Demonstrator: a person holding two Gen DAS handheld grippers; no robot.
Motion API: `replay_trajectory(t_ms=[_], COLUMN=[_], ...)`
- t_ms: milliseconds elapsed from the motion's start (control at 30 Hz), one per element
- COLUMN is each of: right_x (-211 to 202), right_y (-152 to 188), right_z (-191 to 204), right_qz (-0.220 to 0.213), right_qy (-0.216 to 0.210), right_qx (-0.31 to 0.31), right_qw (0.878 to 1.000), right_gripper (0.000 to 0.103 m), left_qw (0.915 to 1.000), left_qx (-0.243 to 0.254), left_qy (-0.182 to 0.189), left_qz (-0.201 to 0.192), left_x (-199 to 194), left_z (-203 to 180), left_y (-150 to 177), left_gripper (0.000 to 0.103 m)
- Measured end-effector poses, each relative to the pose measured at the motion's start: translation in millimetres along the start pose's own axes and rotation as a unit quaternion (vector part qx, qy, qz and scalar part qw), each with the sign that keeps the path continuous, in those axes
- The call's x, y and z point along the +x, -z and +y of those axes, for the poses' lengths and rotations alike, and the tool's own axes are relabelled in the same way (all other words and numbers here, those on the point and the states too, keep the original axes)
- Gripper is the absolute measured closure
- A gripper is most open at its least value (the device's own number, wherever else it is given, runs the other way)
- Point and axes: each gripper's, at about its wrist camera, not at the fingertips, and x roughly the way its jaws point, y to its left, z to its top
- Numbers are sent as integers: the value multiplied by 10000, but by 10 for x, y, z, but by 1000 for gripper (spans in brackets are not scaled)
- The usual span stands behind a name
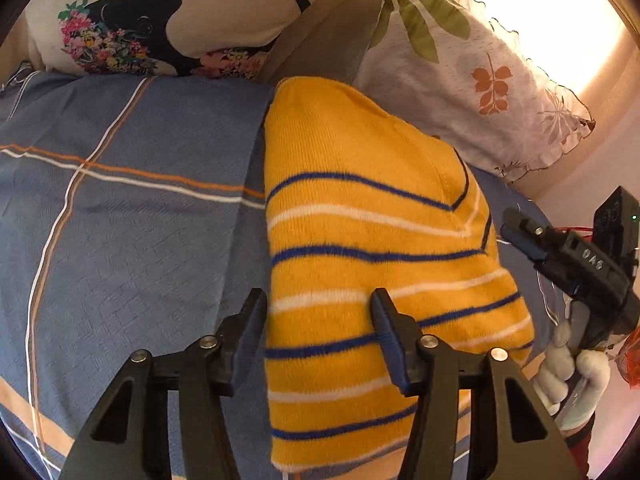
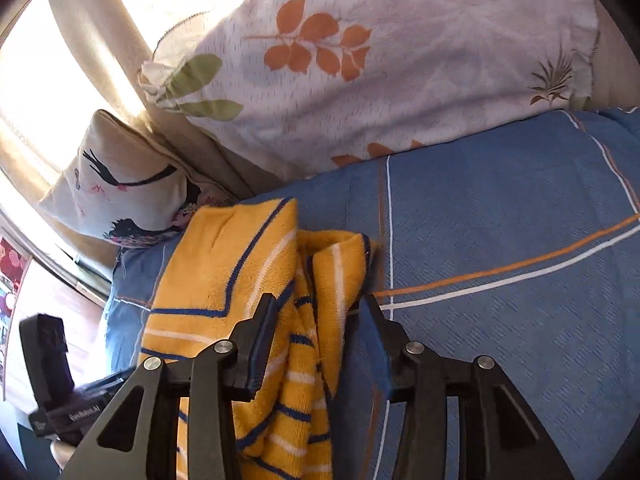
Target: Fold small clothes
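Two pillows — leaf-print pillow (image 2: 380,80) and floral pillow (image 1: 160,16) — bordering blue checked bedsheet (image 1: 132,216), yellow striped garment (image 1: 360,240) lying lengthwise toward them, left gripper (image 1: 320,312) released above it, right gripper (image 2: 316,316) released — straddling a bunched fold.

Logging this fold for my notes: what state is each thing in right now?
Sweater: folded narrow, lying on the bed.
Left gripper: open over the sweater's edge.
Right gripper: open, with bunched sweater between its fingers.
Bedsheet: spread flat.
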Motion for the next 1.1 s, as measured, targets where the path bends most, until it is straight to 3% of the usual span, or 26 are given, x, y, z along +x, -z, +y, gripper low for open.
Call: replay_trajectory(t_ms=[133, 233, 300, 400, 467, 533, 667, 767, 900, 967, 1033, 1100], right_x=[-413, -454, -349, -146, -213, -493, -1014, -1310, -1654, -1747, -1800, -1778], right_y=[122, 360, 533, 696, 771, 822, 962, 1103, 1358, 1427, 1429, 1366], right_z=[240, 460, 539, 468, 321, 257, 477, 633, 743, 744, 653, 542], right_qz=[-357, -151, 106, 236, 111, -199, -943, -1435, -2358, -2704, -2717, -2327], right_qy=[-766, -1627, -1810, -1093, -1174, -1115, -337, 295, 1096, 1191, 1110, 1077], right_qx=[-99, -193, -272, -244, 134, 183, -463, -838, -1063, -938, -649, -373], right_qw=[9964, 9864, 9830, 9934, 9929, 9934, 9939, 9857, 9597, 9507, 9538, 9658], right_gripper=[41, 37, 37, 40, 41, 38, 28, 18, 0, 0, 0, 0], left_qw=[9995, 9983, 9969, 9910, 9821, 9685, 9461, 9345, 9270, 9239, 9258, 9298], left_qx=[-125, -190, -145, 91, 265, 429, 636, 575, 508, 498, 527, 528], left_qy=[-66, -126, -280, -763, -1165, -1583, -2063, -2391, -2520, -2513, -2442, -2386], left_qz=[-269, -544, -725, -1092, -1454, -1873, -2416, -2572, -2732, -2840, -2837, -2751], left_x=[-193, -418, -581, -767, -893, -1025, -1225, -1344, -1472, -1529, -1553, -1549], left_z=[-5, 5, 18, -86, -170, -254, -373, -438, -498, -513, -528, -542], left_y=[196, 350, 447, 544, 619, 724, 850, 922, 1066, 1158, 1208, 1249], left_gripper=[46, 46, 46, 43, 30, 23, 6, 5, 1, 0, 0, 0])
